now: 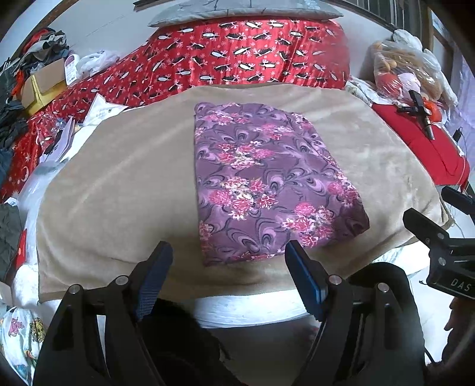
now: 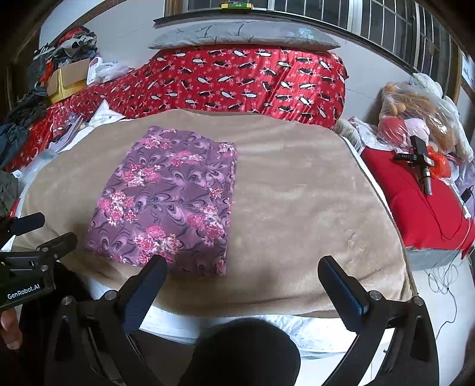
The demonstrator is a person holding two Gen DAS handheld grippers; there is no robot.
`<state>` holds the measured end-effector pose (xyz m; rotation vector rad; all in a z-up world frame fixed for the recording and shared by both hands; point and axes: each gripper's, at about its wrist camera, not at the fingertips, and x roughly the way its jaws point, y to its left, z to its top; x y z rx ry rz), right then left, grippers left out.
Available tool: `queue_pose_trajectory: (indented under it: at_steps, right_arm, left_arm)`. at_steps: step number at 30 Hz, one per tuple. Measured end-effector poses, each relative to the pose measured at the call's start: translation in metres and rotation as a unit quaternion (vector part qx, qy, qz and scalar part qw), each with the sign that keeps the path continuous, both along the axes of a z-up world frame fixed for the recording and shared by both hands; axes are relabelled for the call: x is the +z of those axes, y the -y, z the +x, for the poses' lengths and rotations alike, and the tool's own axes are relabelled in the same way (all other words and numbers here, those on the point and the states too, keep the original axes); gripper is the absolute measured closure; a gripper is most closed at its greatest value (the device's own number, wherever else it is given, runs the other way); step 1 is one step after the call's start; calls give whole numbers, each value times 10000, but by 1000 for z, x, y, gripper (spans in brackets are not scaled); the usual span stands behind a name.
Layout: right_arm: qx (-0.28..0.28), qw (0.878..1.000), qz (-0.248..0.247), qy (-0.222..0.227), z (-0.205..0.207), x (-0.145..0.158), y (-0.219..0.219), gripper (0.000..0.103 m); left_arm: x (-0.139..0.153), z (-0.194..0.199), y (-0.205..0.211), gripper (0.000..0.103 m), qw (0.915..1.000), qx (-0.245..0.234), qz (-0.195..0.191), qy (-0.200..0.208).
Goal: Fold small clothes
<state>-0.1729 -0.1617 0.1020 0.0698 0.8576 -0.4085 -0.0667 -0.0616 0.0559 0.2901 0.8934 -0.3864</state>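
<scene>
- The purple flowery cloth [image 1: 267, 181] is lying flat in a neat rectangle on the tan blanket [image 1: 118, 193].
- You are holding your left gripper [image 1: 228, 252] spread wide and empty, just above the cloth's near edge.
- You are holding your right gripper [image 2: 242, 267] spread wide and empty too, by the cloth's near right corner.
- It is looking nearly done; if you are folding once more, pinch both near corners together and lift slowly.

Both wrist views angled down, near (sharing) purple floral garment [image 1: 267, 184]

One folded purple floral garment [image 1: 267, 181] on one beige blanket [image 1: 118, 184], two grippers, left gripper [image 1: 228, 252] and right gripper [image 2: 242, 264], one red patterned quilt [image 1: 237, 53], one grey pillow [image 1: 243, 9]
</scene>
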Motion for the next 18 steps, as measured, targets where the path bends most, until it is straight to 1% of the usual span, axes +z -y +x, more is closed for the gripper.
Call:
queue_pose_trajectory:
  at_steps: [18]
  right_arm:
    - [-8,9999,32,140,-6,6,2,1]
  left_arm:
    - [11,-15,9,25,9998,-168,0,74]
